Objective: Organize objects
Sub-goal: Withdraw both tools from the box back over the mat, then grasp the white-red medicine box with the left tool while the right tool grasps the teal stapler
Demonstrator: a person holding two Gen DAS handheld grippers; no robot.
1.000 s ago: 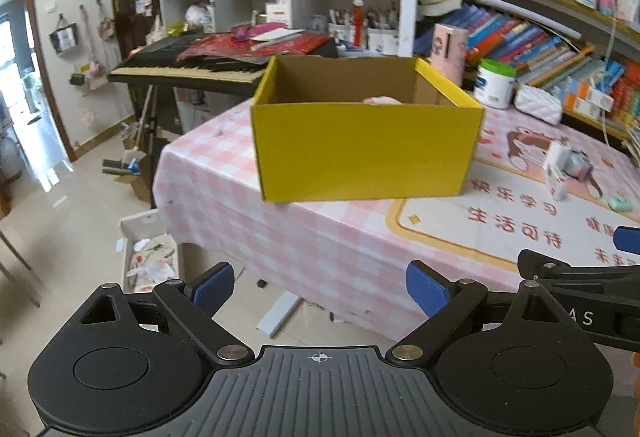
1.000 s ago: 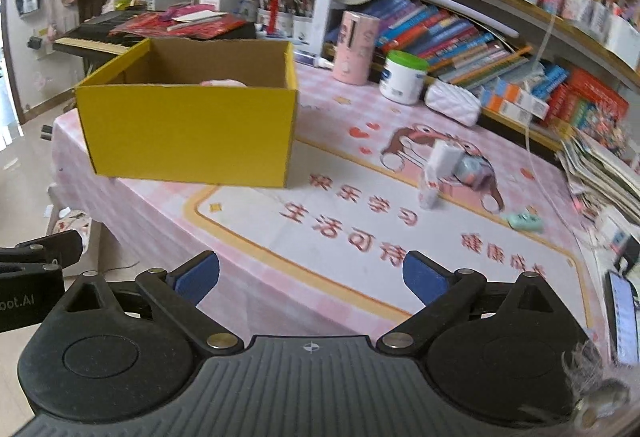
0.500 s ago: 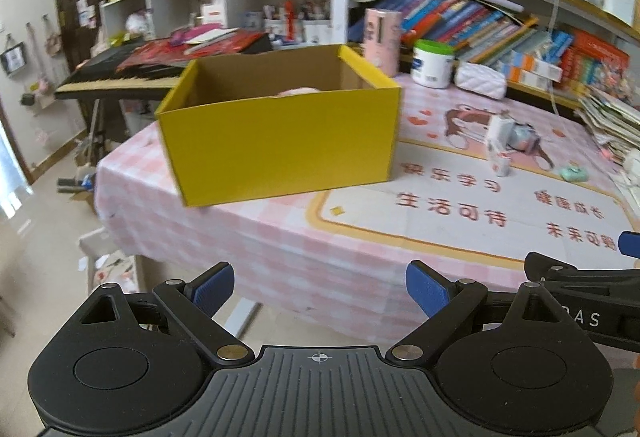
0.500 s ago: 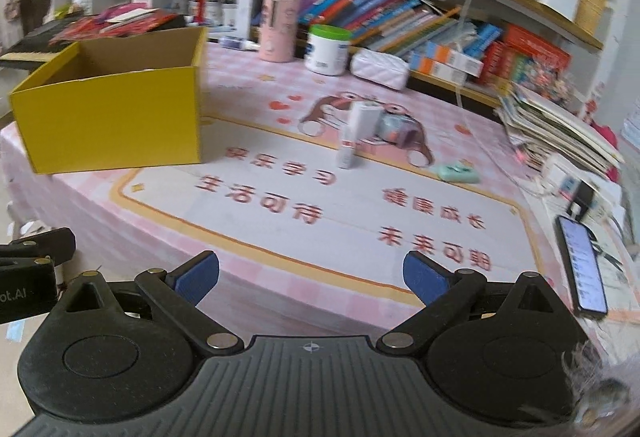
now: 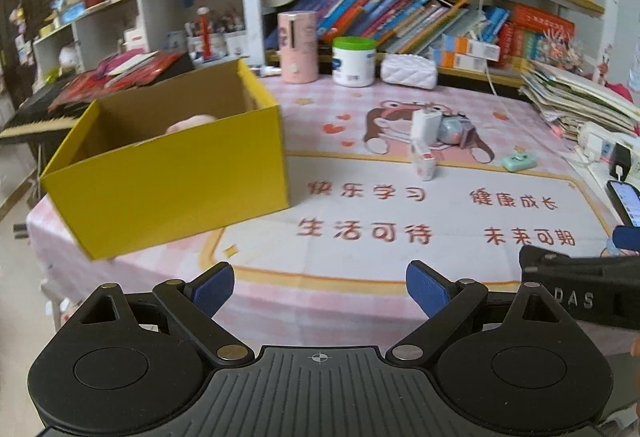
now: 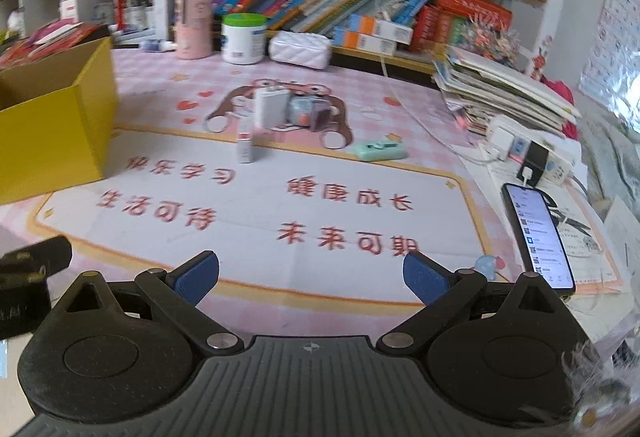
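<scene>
Both tongs — left (image 5: 320, 287), right (image 6: 311, 277) — spread, empty; pink item (image 5: 188, 124) half-hidden in yellow box (image 5: 168, 181).

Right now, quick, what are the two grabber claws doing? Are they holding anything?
Left gripper: open, holding nothing, hovering at the table's near edge.
Right gripper: open, holding nothing, above the pink mat.

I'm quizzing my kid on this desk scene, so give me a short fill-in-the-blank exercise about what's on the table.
1. The cardboard box on the table is ____ on the outside.
2. The white jar beside the pink tube has a ____ lid.
3. Both the left gripper and the right gripper are ____ and hold nothing.
4. The phone near the table's right edge has its screen ____.

Missing words: yellow; green; open; on
</scene>
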